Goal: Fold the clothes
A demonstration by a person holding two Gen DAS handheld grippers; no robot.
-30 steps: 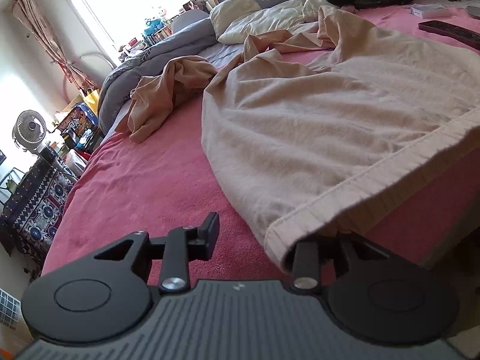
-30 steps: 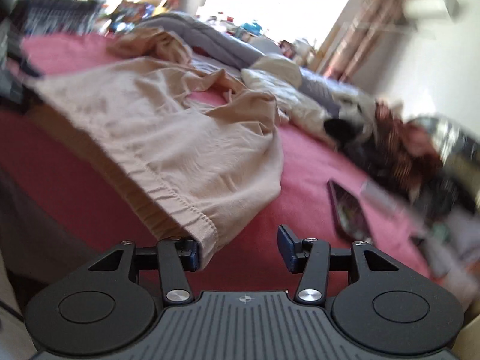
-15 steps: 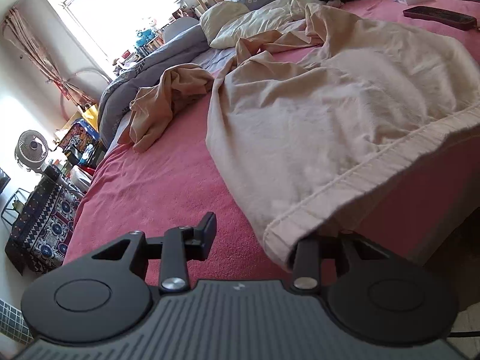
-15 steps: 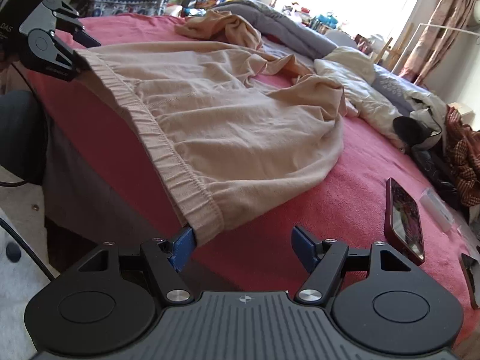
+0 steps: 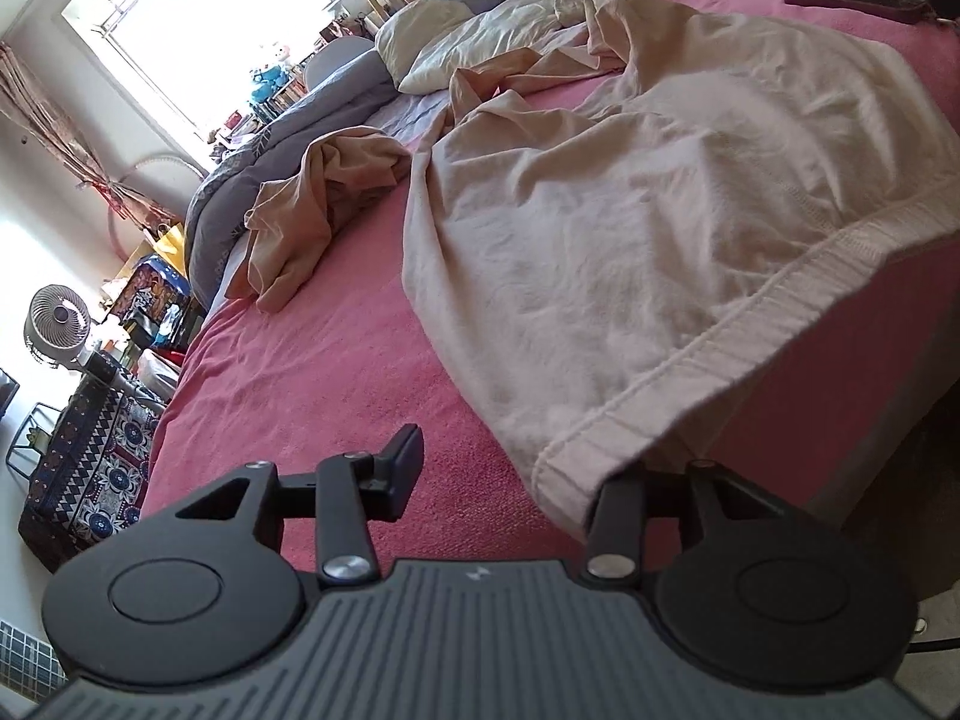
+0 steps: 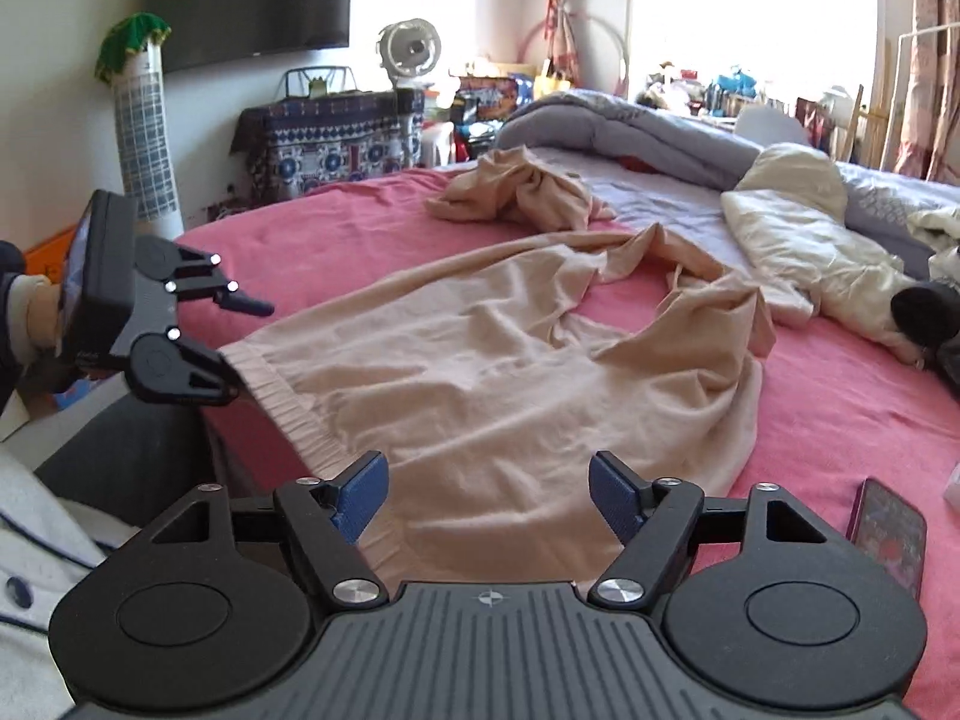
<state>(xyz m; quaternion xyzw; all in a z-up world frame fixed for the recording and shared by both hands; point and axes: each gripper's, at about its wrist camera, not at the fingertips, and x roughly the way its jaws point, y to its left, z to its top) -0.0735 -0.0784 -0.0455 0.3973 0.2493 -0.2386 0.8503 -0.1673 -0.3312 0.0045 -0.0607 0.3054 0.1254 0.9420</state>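
A beige garment (image 6: 498, 372) lies spread across the pink bed cover (image 6: 840, 420), its ribbed waistband (image 6: 300, 414) along the near edge of the bed and its upper part bunched and twisted toward the far side. A second, crumpled beige garment (image 6: 516, 192) sits farther off, near the grey quilt (image 6: 624, 126), apart from the first.

The left gripper (image 5: 510, 468) is at the near left corner of the waistband. Its fingers (image 5: 402, 471) are opening; the hem corner drapes over the right-hand finger and hides its tip, while the other finger stands clear of the cloth, so nothing is pinched between them. In the right wrist view the same left gripper (image 6: 240, 348) shows at the left edge of the bed, one finger free above the pink cover and the lower one against the waistband's end.

The right gripper (image 6: 486, 498) hangs above the waistband farther along the near edge. Its blue-padded fingers (image 6: 360, 495) are spreading apart and released: the cloth lies below and between them, with neither pad pressing on it.

A phone (image 6: 888, 531) in a dark red case lies on the pink cover at the near right, well apart from the garment. A cream pillow (image 6: 798, 228) rests at the far right, and a fan (image 6: 411, 51) stands beyond the bed by a patterned cloth (image 6: 324, 132)
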